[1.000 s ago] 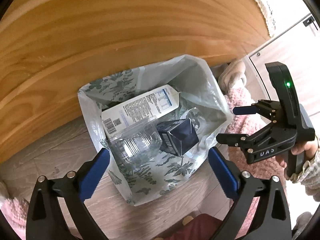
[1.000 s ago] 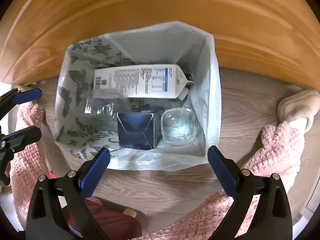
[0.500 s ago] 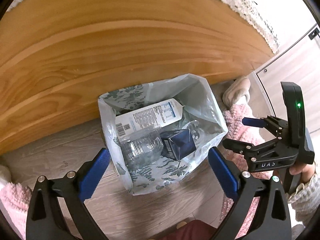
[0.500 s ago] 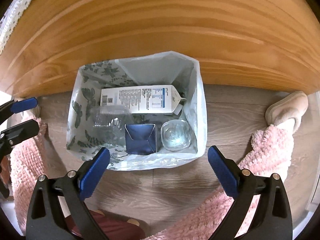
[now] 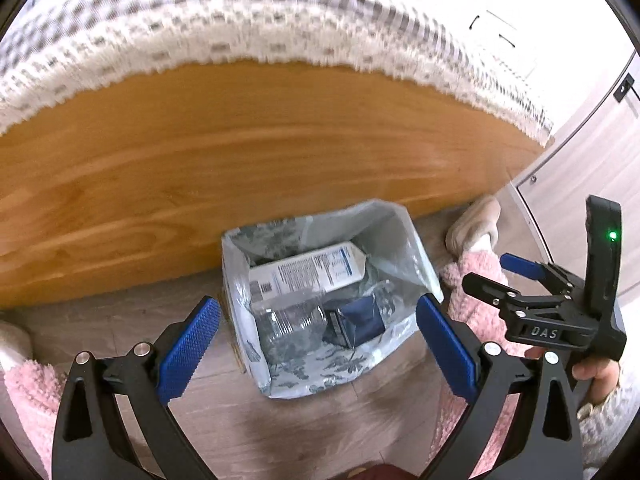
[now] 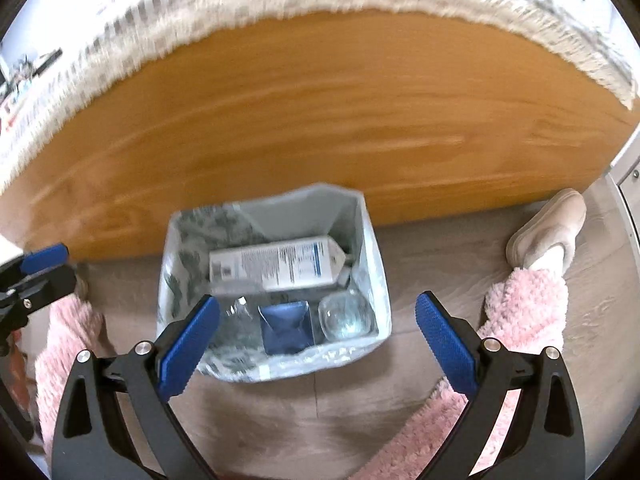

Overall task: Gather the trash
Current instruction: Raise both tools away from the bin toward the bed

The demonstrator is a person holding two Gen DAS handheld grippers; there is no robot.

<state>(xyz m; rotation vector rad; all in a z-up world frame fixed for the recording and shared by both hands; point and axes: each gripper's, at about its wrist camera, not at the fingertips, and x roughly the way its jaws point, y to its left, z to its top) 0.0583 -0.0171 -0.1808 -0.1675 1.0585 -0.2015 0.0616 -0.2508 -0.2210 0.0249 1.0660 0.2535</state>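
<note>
Both grippers have risen well clear of the trash bag over the last second: the bag now looks smaller and lower in each view, and the fringed cloth on top of the wooden furniture front has come into sight. That pull-back, with nothing carried, suggests the drop into the bag is done and the person is going for more trash or finishing up.

The left gripper stands wide open, its blue pads holding nothing and touching nothing, the bag framed between them far below. The right gripper is just as wide open and empty; from the left camera it shows at the right edge, held in a hand.

Inside the bag, which stands on the wood floor against the furniture, lie a white carton on its side, a dark blue box, a clear plastic cup and a crushed clear bottle. A beige slipper and pink fleece trouser legs stand just right of the bag
</note>
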